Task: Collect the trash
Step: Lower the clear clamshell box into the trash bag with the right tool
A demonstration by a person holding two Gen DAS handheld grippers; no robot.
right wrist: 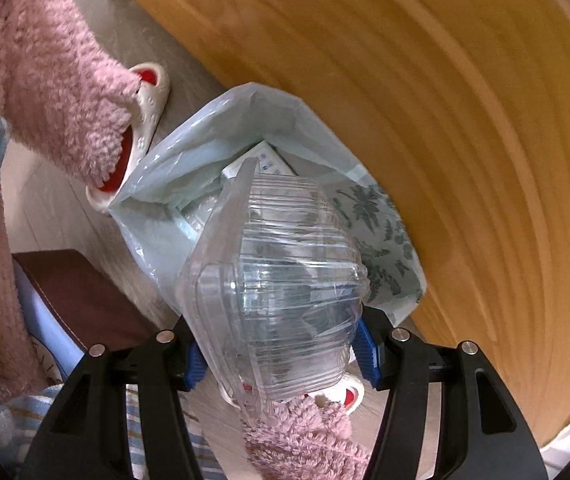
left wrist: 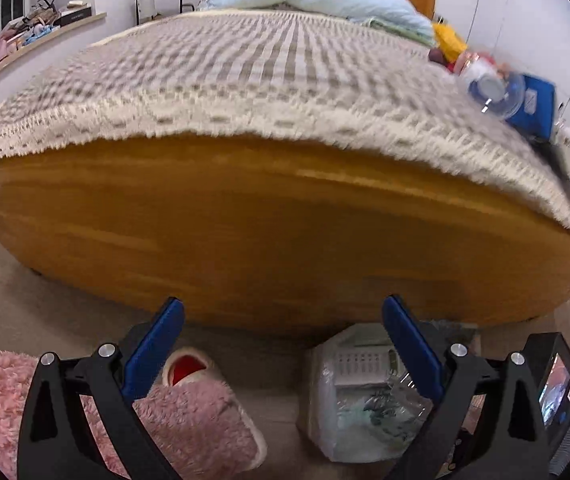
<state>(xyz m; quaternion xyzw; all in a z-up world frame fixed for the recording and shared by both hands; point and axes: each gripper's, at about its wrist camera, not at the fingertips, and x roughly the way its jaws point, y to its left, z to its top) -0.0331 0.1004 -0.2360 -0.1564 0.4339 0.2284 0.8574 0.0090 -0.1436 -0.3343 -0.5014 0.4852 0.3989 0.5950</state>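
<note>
Bedroom floor (right wrist: 61, 216) beside a wooden bed (left wrist: 245, 216); right gripper (right wrist: 281, 356), jaws pinching a clear plastic container (right wrist: 277, 280), long axis pointing into the trash bag (right wrist: 173, 200); left gripper (left wrist: 283, 320) jaws spread

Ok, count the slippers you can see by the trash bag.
2. One white slipper lies left of the trash bag, worn under a pink fuzzy trouser leg; the other slipper peeks out below the clear plastic container in the right hand-held gripper.

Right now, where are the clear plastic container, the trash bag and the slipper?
clear plastic container (right wrist: 285, 280): right wrist view, ribbed side wall.
trash bag (right wrist: 165, 184): right wrist view, pale left wall by the opening.
slipper (left wrist: 189, 372): left wrist view, white toe rim.
</note>
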